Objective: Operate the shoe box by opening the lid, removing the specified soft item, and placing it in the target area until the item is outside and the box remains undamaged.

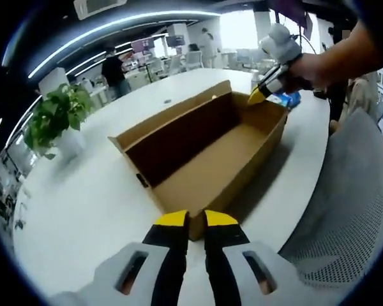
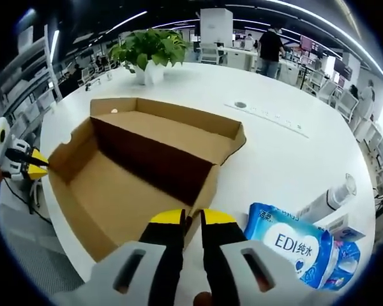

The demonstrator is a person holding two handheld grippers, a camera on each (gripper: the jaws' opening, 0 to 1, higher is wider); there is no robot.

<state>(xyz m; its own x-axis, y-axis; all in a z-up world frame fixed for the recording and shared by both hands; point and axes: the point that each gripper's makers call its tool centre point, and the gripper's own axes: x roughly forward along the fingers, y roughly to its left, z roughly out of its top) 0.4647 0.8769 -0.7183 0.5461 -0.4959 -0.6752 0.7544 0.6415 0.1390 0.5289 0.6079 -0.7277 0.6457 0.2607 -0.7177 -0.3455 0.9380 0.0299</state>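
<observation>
Brown cardboard shoe box, lid open, blue wipes pack beside

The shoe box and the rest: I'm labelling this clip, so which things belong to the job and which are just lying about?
Job:
shoe box, open
blue tissue pack, on the table beside it
left gripper
right gripper

Lying about:
potted plant
white bottle
mesh chair

The left black, yellow-tipped tongs stand with jaws nearly together, a thin slit between the tips. The right black, yellow-tipped tongs look much the same (jaws close, a narrow gap). In the left gripper view, a person's bare hand grips the right tongs' white handle, forearm reaching in from the upper right.
</observation>
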